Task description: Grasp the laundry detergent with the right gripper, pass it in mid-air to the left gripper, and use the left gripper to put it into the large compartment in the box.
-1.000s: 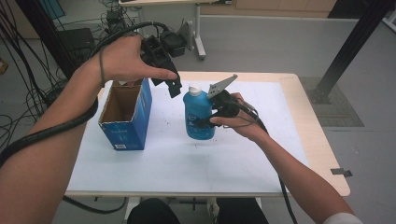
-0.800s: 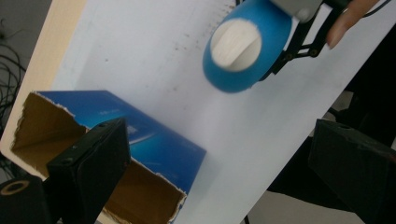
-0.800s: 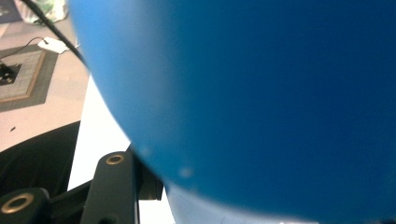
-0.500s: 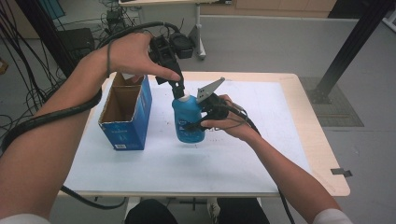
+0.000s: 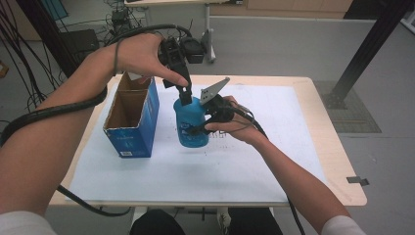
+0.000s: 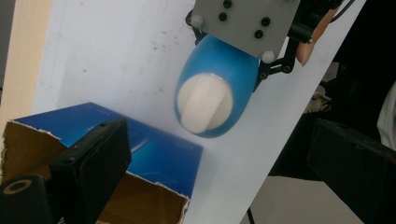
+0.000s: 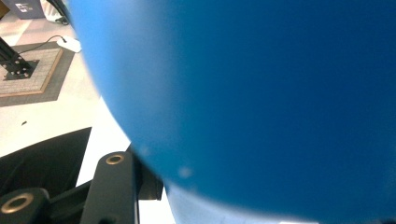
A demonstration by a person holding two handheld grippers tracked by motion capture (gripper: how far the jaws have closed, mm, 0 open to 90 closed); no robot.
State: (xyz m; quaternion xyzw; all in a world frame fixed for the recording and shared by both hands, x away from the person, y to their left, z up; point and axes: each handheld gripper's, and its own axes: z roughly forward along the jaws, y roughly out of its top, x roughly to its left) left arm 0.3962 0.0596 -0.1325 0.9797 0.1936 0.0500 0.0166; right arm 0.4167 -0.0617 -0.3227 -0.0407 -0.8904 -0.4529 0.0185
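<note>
right gripper [image 5: 208, 122] clamped on blue bottle [image 5: 192, 125], upright on the table just right of the open blue box [image 5: 133, 115]; left gripper [image 5: 184, 96] jaws wide, straight above the white cap [image 6: 205, 103], nearer it, cap below along its jaws

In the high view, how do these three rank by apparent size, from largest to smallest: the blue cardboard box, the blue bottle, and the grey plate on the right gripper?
1. Blue cardboard box, clearly largest.
2. Blue bottle, partly hidden by the grippers, yet plainly smaller than the box.
3. Grey plate, smallest; it sits higher, nearer the camera, so it may look somewhat enlarged.
</note>
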